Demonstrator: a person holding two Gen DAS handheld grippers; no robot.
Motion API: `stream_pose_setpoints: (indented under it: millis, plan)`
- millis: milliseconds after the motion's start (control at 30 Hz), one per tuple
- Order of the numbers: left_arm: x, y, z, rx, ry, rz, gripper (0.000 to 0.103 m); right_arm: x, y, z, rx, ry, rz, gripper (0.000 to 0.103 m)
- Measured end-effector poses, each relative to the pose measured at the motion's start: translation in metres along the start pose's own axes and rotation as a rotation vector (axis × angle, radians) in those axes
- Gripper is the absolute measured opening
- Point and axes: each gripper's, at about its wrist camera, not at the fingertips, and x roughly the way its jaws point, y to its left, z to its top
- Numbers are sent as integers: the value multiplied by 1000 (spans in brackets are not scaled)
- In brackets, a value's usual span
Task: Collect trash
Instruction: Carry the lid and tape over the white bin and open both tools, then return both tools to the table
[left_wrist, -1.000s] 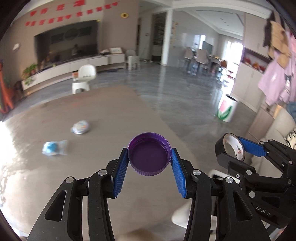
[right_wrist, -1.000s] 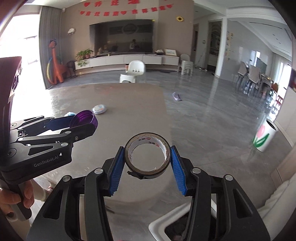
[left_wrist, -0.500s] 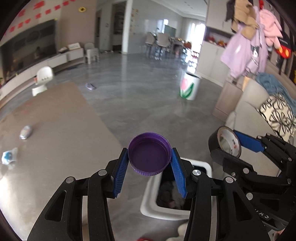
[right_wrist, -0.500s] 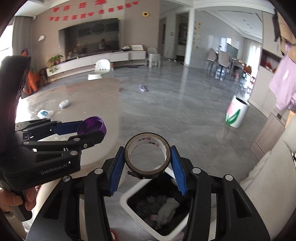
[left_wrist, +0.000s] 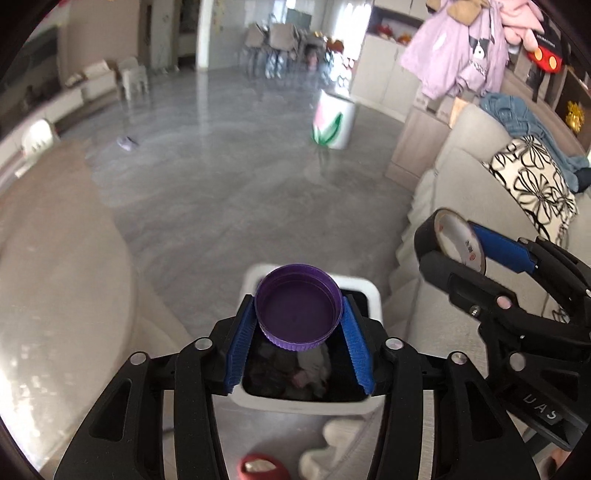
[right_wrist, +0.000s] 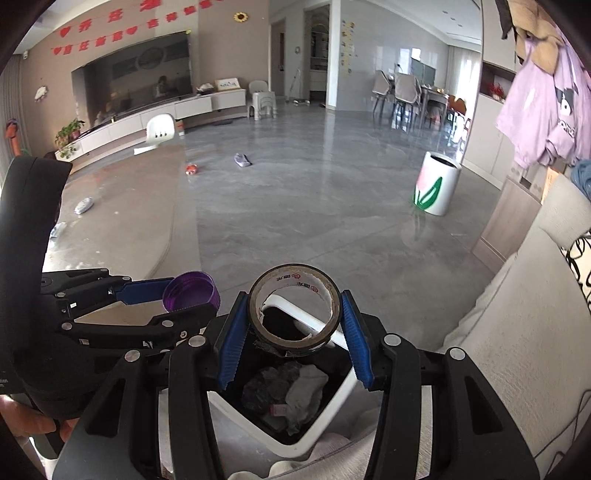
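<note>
Grey shiny floor (right_wrist: 332, 206) fills the big room, with a tan rug (right_wrist: 122, 206) at nine o'clock and a pale sofa (right_wrist: 517, 314) at three o'clock. A white trash bin (left_wrist: 373, 295) is seen low down at six o'clock, right under both tools, and rags and scraps are already inside it.

A purple cap (left_wrist: 297, 306) sits between the blue pads of the left gripper (left_wrist: 298, 332). Its jaws are opening at this moment, so the cap is being let go above the bin. A roll of brown tape (right_wrist: 293, 306) is squeezed between the pads of the right gripper (right_wrist: 293, 336); those jaws are held about half wide on the roll.

More trash is left on the rug and floor: a crushed silver bit (right_wrist: 84, 205) at nine o'clock, a red scrap (right_wrist: 192, 169) and a grey sock-like thing (right_wrist: 242, 160) nearer twelve o'clock. A white pot with a tulip picture (right_wrist: 436, 184) stands well apart at two o'clock.

Things could go wrong from here. The cap is round and light, so the bin's rim could be hit and the cap could roll away across the smooth floor. The tape could bounce off the rim as well if it is dropped too near the edge. The two tools are close together, so they could be bumped.
</note>
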Motion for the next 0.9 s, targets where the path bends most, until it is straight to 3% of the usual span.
stream_pose_setpoints:
  millis: [33, 67, 100, 367, 567, 900]
  plan:
    - [7, 1, 1, -16, 36, 7, 73, 2, -6, -2, 9, 7, -8, 50]
    - [19, 7, 0, -52, 88, 14, 94, 2, -11, -4, 19, 11, -13, 50]
    - [25, 11, -2, -77, 101, -10, 97, 3, -14, -5, 25, 15, -19, 50]
    - [40, 6, -11, -60, 138, 18, 98, 6, -25, -12, 37, 39, -37, 50]
    - [29, 8, 2, -49, 85, 86, 98, 12, -22, -8, 31, 39, -18, 50]
    - [-7, 42, 2, -74, 5, 186, 98, 42, -6, -10, 12, 69, 61, 50]
